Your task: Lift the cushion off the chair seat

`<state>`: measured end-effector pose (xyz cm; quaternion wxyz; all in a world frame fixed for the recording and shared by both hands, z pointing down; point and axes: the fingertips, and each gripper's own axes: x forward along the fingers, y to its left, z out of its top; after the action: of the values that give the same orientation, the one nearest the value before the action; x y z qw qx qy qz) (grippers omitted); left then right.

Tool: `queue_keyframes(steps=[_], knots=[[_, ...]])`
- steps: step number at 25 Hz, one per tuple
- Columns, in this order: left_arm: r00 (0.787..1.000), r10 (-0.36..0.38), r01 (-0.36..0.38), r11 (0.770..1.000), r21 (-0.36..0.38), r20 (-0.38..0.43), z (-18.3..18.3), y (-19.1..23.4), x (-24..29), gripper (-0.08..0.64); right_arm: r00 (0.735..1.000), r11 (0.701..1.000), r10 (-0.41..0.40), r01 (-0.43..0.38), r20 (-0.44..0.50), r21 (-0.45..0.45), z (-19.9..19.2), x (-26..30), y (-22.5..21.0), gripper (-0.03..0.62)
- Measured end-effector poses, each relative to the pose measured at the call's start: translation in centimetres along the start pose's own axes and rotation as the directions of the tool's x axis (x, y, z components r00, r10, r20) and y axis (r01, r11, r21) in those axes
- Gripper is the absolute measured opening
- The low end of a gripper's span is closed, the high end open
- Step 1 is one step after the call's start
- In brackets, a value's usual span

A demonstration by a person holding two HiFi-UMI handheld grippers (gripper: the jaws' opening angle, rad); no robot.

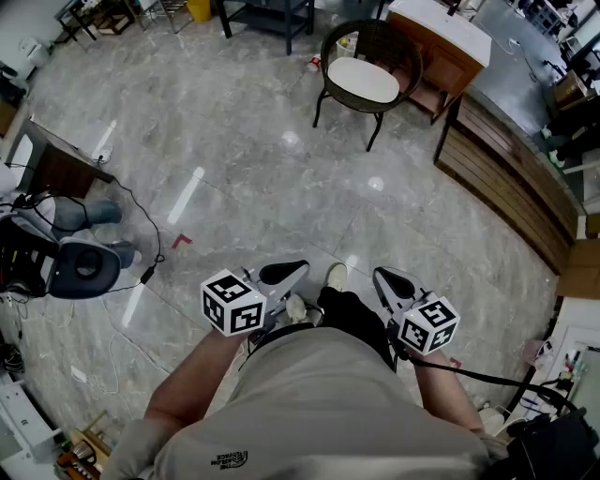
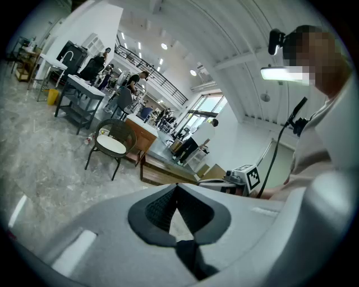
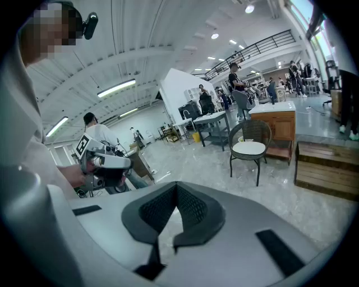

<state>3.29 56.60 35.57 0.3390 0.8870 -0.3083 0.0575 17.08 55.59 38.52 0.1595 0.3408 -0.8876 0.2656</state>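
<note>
A dark wicker chair (image 1: 375, 47) stands far ahead on the marble floor, and a white oval cushion (image 1: 363, 81) lies on its seat. Both grippers are held close to the person's body, far from the chair. My left gripper (image 1: 284, 273) and my right gripper (image 1: 392, 279) are both shut, their tips meeting with nothing between them. In the left gripper view the chair (image 2: 124, 133) and cushion (image 2: 112, 147) sit small at the left, beyond my left gripper (image 2: 176, 186). The right gripper view shows my right gripper (image 3: 176, 184) low in the frame and the cushion (image 3: 248, 148) at the right.
A wooden desk (image 1: 441, 42) stands just right of the chair, and a low wooden platform (image 1: 506, 159) runs along the right. Cables and a grey machine (image 1: 80, 267) lie at the left. A dark metal rack (image 1: 267, 14) is behind. People stand far off.
</note>
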Motion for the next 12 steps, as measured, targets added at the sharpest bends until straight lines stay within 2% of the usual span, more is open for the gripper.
queue_keyframes(steps=[3, 7, 12], knots=[[1.0, 0.003, -0.002, 0.999, 0.041, -0.029, 0.7, 0.3, 1.4, 0.008, 1.0, 0.999, -0.005, 0.005, -0.01, -0.041, 0.1, 0.3, -0.7, 0.012], [0.999, 0.029, -0.027, 0.998, 0.055, -0.028, 2.0, 0.6, 3.0, 0.006, 1.0, 0.999, 0.005, -0.004, 0.014, -0.039, 1.4, 0.7, -2.6, 0.012], [0.997, 0.075, -0.072, 0.994, 0.086, -0.031, 6.7, 2.4, 5.7, 0.008, 0.999, 0.998, 0.028, -0.026, 0.034, -0.052, 6.0, 3.3, -6.8, 0.012]])
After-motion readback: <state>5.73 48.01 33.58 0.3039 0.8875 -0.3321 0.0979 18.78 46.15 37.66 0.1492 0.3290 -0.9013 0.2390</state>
